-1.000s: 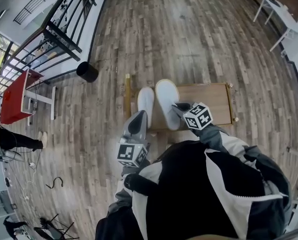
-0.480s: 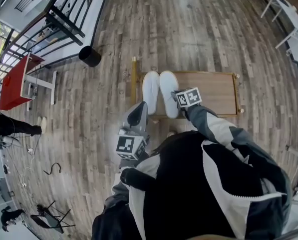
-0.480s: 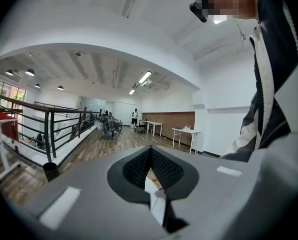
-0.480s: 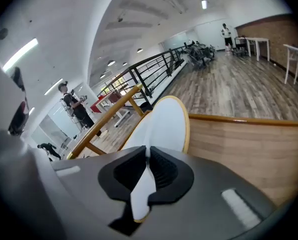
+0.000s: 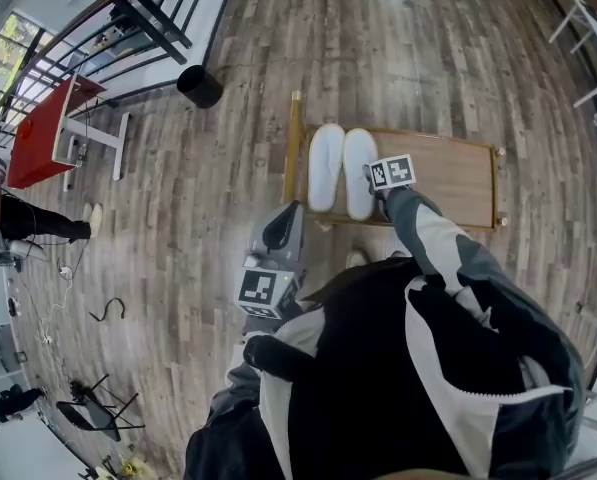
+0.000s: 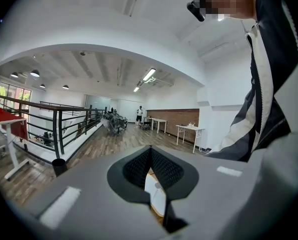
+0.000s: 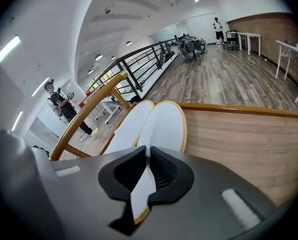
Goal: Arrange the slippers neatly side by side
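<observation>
Two white slippers with tan rims lie parallel and touching on a low wooden table (image 5: 448, 173). The left slipper (image 5: 326, 166) (image 7: 125, 129) rests free. My right gripper (image 5: 373, 190) (image 7: 148, 156) is shut on the near edge of the right slipper (image 5: 359, 168) (image 7: 164, 125), which runs straight away from the jaws. My left gripper (image 5: 292, 210) (image 6: 150, 154) hangs left of the table's near corner, shut and empty. Below its tips a bit of white slipper (image 6: 156, 196) shows, apart from the pads.
A raised wooden rail (image 5: 293, 158) (image 7: 89, 111) borders the table's left end beside the slippers. On the plank floor stand a black bin (image 5: 200, 86), a red table (image 5: 48, 133) and a railing (image 5: 148, 18). A person (image 5: 18, 230) stands far left.
My right gripper has carried the right slipper leftward and straightened it, so it now lies parallel against the left one. The left gripper stayed shut off the table.
</observation>
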Demonstrator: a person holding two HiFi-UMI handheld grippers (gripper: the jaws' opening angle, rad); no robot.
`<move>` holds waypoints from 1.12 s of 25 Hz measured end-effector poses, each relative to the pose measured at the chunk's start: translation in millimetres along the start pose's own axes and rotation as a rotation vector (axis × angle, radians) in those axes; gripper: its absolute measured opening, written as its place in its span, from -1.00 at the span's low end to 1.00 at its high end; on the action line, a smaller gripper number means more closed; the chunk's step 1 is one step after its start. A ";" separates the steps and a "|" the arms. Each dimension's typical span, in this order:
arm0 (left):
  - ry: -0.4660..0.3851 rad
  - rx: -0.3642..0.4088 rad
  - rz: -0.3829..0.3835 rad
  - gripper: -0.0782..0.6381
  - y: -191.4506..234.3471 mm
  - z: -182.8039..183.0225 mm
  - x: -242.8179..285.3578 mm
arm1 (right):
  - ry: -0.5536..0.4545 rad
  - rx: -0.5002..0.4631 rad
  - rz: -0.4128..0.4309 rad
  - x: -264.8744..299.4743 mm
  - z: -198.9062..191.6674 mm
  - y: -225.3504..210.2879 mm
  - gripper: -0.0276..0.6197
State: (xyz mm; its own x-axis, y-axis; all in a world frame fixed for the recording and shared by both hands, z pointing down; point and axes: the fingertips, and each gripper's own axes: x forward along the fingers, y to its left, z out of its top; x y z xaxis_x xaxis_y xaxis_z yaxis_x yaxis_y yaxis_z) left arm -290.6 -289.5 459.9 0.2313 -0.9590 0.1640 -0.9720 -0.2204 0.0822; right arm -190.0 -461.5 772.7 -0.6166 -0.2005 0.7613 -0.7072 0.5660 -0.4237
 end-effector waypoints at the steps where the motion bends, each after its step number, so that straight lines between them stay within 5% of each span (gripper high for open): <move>1: 0.003 -0.001 0.004 -0.74 1.8 -1.3 -2.7 | 0.000 -0.003 -0.005 2.2 2.2 0.8 -0.83; 15: 0.029 0.000 0.010 -0.74 12.5 -11.5 -9.1 | -0.015 0.008 -0.101 7.5 11.9 -26.8 -0.84; 25: 0.044 -0.002 0.000 -0.74 8.8 -13.3 -4.3 | 0.055 -0.124 -0.057 18.4 14.8 -12.6 -0.82; 28: 0.044 0.001 0.002 -0.74 9.9 -14.0 -3.6 | 0.070 -0.136 -0.034 21.7 14.4 -10.4 -0.55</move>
State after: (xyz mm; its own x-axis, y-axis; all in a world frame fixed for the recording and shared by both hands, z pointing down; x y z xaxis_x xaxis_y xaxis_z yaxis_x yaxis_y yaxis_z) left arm -300.5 -285.8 473.9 0.2311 -0.9506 0.2074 -0.9724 -0.2187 0.0810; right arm -201.0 -483.3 786.6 -0.5640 -0.1680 0.8085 -0.6710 0.6640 -0.3301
